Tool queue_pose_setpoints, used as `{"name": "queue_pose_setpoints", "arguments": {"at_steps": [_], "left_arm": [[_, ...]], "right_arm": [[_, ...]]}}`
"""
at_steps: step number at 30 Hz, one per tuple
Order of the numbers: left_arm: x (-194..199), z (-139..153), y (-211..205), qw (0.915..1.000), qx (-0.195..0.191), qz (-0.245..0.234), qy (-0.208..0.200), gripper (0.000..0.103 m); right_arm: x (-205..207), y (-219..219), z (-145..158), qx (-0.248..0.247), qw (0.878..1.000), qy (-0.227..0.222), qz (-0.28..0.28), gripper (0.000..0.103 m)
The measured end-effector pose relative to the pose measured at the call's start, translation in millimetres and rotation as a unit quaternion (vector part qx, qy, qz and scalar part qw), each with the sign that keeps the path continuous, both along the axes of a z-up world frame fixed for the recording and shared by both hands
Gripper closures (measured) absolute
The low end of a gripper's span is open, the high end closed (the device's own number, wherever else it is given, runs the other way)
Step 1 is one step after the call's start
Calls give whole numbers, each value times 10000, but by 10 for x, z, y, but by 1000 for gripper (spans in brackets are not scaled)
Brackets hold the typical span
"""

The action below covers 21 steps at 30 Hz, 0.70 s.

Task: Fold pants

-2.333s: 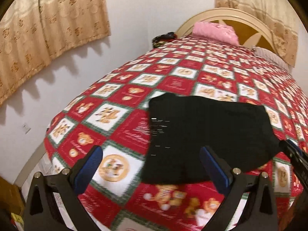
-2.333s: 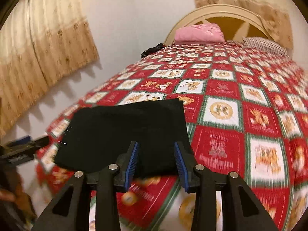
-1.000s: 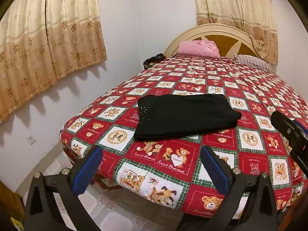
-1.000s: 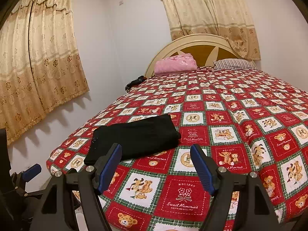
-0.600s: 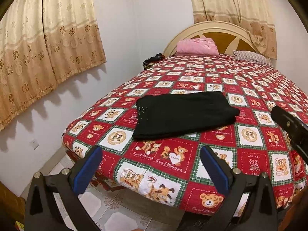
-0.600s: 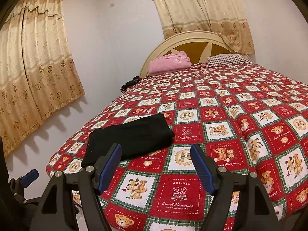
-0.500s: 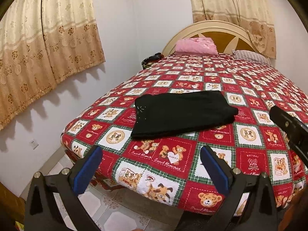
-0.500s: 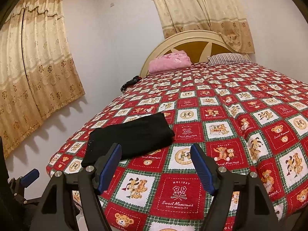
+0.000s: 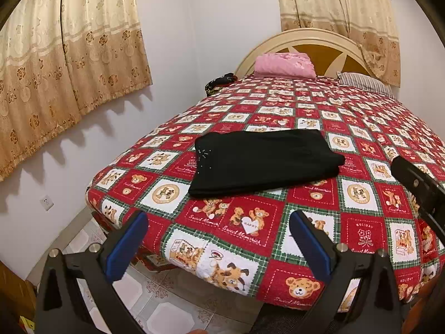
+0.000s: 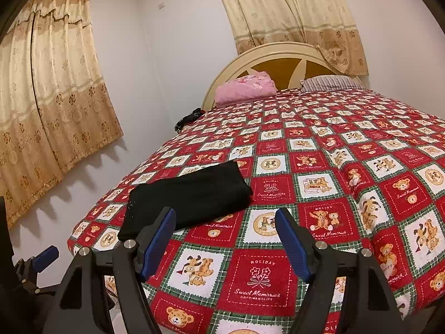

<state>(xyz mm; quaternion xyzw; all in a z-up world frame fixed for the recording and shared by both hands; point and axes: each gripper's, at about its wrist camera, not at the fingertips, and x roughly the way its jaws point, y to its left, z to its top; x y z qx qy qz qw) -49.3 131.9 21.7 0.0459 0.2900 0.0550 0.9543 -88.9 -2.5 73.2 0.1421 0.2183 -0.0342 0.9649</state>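
Black pants [image 9: 261,161] lie folded into a flat rectangle near the foot corner of the bed, on a red, white and green teddy-bear quilt [image 9: 358,194]. In the right wrist view the same pants [image 10: 192,197] sit left of centre. My left gripper [image 9: 219,225] hovers open off the foot edge of the bed, well short of the pants, nothing between its blue pads. My right gripper [image 10: 225,225] is open too, above the quilt just right of the pants, holding nothing. Part of the right gripper's black frame [image 9: 417,183] shows at the right edge of the left wrist view.
A pink folded blanket [image 9: 285,65] and a striped pillow [image 9: 364,82] rest at the cream headboard [image 10: 278,55]. A dark bundle [image 9: 219,82] sits at the far left bed corner. Curtains [image 9: 55,69] hang on the left wall. Tiled floor [image 9: 155,295] lies below the bed's foot.
Both grippers have drawn back from the folded pants to the foot of the bed; the right one's jaws widened from narrow. Over the last half second little has moved.
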Motion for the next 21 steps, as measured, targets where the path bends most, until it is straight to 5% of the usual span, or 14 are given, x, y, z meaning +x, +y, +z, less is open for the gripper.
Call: {"name": "queue_pose_setpoints", "arguments": {"at_steps": [21], "left_arm": [[-7,10,-13,9999,50,94,-84,0]], "right_arm": [[-2,1,-7,28,10000,38,-4,28]]}}
